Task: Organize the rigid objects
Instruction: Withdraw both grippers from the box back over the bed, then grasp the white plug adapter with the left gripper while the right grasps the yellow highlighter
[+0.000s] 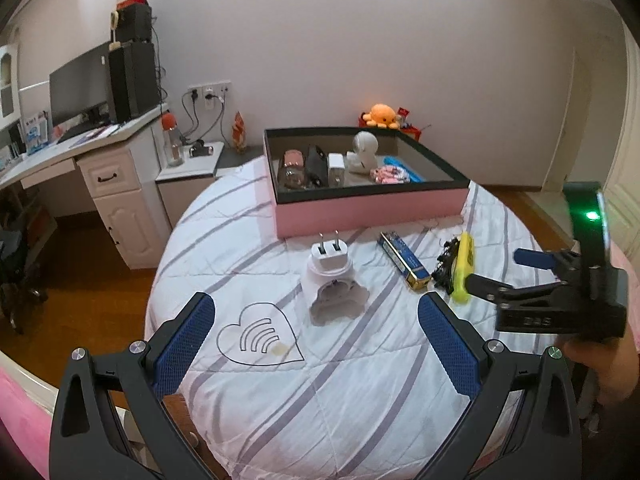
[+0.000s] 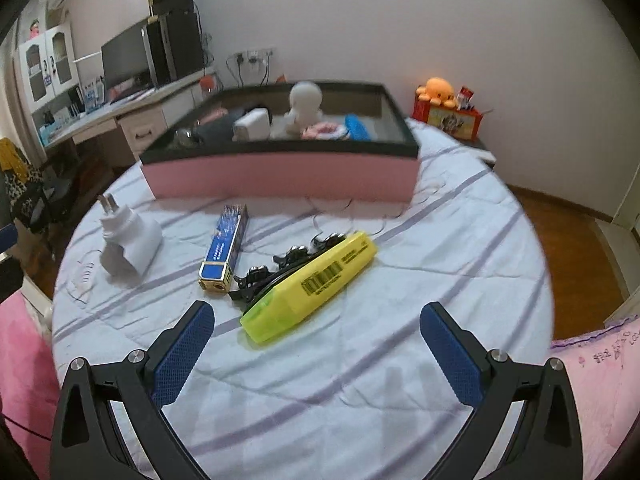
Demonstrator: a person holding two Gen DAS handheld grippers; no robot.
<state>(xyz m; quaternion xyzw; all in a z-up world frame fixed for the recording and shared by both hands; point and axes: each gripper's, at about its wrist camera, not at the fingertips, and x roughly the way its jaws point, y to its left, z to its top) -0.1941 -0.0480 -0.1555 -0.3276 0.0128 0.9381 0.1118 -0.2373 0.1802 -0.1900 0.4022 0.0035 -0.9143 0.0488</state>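
I hold my left gripper [image 1: 316, 334] low over the striped quilted bedcover [image 1: 360, 380], its blue-padded jaws spread wide and empty. My right gripper [image 2: 316, 340] hovers likewise, jaws apart, nothing between them. One chunky yellow plastic highlighter [image 2: 310, 286] lies just ahead of the right gripper, resting against one black tangled clip piece [image 2: 276, 270]. One blue-and-gold rectangular box [image 2: 224, 248] lies just left of those, and one white plug adapter [image 1: 334, 280] sits ahead of the left gripper. One pink-walled, black-rimmed tray [image 1: 372, 210] stands beyond.
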